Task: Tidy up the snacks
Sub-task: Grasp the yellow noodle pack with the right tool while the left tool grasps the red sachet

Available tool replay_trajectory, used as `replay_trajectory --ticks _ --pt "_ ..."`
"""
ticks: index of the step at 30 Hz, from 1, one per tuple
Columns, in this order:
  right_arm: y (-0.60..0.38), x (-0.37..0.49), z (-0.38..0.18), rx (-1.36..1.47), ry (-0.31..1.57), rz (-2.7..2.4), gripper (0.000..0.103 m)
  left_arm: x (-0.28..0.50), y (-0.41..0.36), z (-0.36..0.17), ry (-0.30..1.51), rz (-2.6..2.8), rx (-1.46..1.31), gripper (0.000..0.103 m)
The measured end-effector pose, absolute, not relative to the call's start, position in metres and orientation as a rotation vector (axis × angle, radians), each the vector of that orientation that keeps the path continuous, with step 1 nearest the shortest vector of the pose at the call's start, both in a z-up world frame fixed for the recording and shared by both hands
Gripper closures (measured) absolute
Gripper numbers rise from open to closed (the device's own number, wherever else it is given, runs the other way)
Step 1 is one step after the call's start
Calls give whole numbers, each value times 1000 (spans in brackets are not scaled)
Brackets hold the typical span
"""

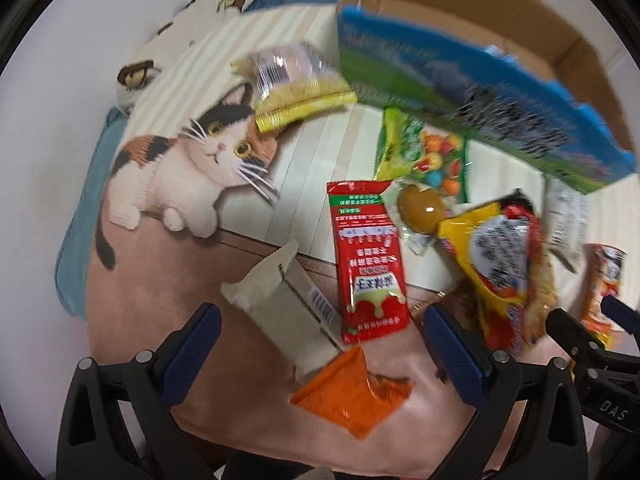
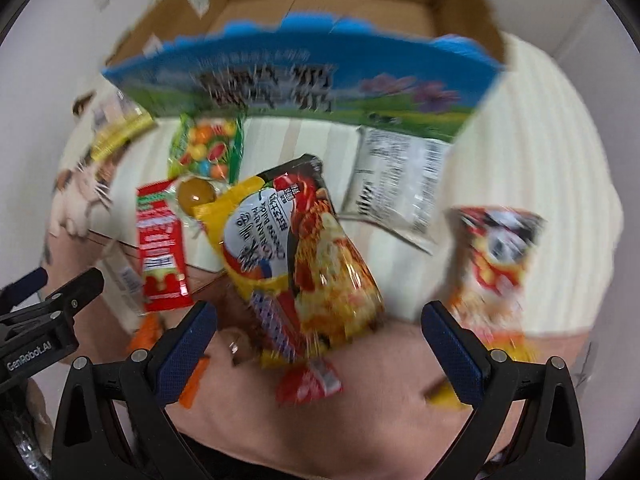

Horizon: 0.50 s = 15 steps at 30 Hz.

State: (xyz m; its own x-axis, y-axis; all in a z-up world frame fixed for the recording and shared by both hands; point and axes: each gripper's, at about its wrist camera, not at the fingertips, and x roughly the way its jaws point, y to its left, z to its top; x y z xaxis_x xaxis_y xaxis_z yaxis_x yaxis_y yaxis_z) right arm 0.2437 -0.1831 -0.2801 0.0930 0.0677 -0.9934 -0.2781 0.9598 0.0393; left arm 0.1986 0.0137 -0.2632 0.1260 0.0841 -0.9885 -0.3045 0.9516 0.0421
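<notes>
Snack packets strewn on a cat-print blanket before a cardboard box

Both left tongs (image 1: 322, 330) and right tongs (image 2: 318, 326) gape, released; crinkly yellow noodle packet (image 2: 296, 256), glossy red sachet (image 1: 368, 260) lie flat near the box (image 2: 320, 4).

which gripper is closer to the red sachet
Left. The red sachet lies just ahead between the open left gripper fingers; the right gripper sits off to its right.

The black body of the left gripper (image 2: 36, 312), at the near left of the right wrist view, read "GenRobot.AI". The black body of the right gripper (image 1: 592, 344), near right in the left wrist view, showed "DAS". Snack packet print was too blurred to read.
</notes>
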Motion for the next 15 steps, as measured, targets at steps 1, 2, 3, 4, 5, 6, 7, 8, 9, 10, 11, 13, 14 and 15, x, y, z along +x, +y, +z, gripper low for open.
replay_trajectory --ticks 1,2,3,4,5,6,7,8,9,10,11,13,14,15 --pt "-178 248 -289 -195 1473 270 0 201 15 -270 1424 292 -186 0" --pt "-172 253 -301 -218 1491 283 0 203 15 -275 1428 300 -178 0" --pt "-167 258 -312 -243 1510 292 0 206 14 -283 1435 310 -160 0" --pt "-163 260 -321 -264 1527 300 0 208 14 -289 1444 315 -150 0" --pt "-157 262 -332 -291 1549 312 0 209 14 -295 1457 319 -148 0" --pt "-152 264 -342 -307 1569 329 0 210 14 -300 1469 316 -152 0" --pt "-149 265 -351 -316 1588 341 0 211 15 -306 1484 313 -155 0" --pt "-145 266 -361 -325 1610 347 0 212 14 -310 1489 312 -154 0" --pt "-142 267 -370 -334 1625 349 0 212 13 -314 1494 310 -146 0" --pt "-140 268 -378 -343 1637 350 0 213 13 -317 1498 308 -138 0" --pt "-138 268 -386 -349 1652 336 3 214 12 -319 1501 303 -131 0" --pt "-142 268 -394 -320 1653 290 8 216 10 -324 1506 302 -135 0" --pt "-145 269 -395 -288 1653 267 9 217 11 -326 1512 302 -144 0" --pt "-149 268 -396 -243 1654 230 9 219 11 -327 1517 303 -150 0"
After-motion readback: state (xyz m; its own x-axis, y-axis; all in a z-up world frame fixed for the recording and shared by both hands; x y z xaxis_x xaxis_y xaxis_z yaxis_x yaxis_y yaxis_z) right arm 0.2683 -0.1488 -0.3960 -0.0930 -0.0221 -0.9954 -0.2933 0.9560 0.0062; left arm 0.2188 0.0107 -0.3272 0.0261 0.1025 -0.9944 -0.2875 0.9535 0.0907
